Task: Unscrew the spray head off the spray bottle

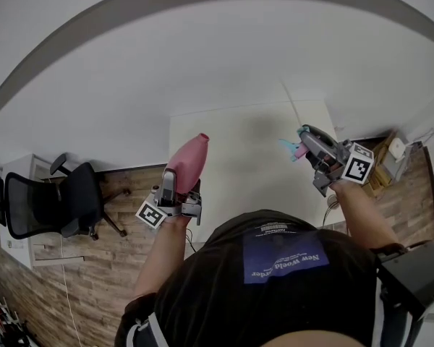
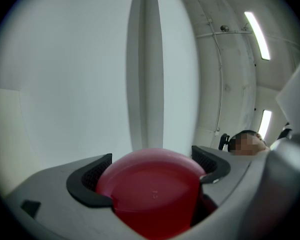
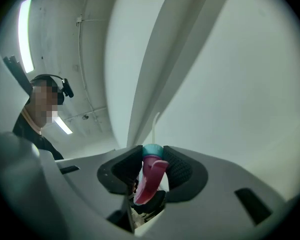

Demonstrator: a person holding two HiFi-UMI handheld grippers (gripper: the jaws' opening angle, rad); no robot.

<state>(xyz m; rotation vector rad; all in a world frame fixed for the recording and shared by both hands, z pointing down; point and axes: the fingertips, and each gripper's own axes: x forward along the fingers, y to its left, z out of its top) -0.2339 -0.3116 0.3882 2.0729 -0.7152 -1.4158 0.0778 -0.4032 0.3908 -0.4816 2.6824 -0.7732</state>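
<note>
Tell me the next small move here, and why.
Probably lower the right gripper and set the teal-and-pink plastic spray head on the white table. The head is already off the pink plastic bottle held in the left gripper, with its dip tube clear.

spray bottle: smooth, faintly glossy plastic | spray head: smooth plastic | floor: matt wood planks

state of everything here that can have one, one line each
spray bottle: spray head off, clamped at its base, held up in the air
spray head: unscrewed, apart from the bottle, clamped
dip tube: out of the bottle, sticking up free
left hand-held gripper: shut on the spray bottle
right hand-held gripper: shut on the spray head
office chair: upright, nobody in it
</note>
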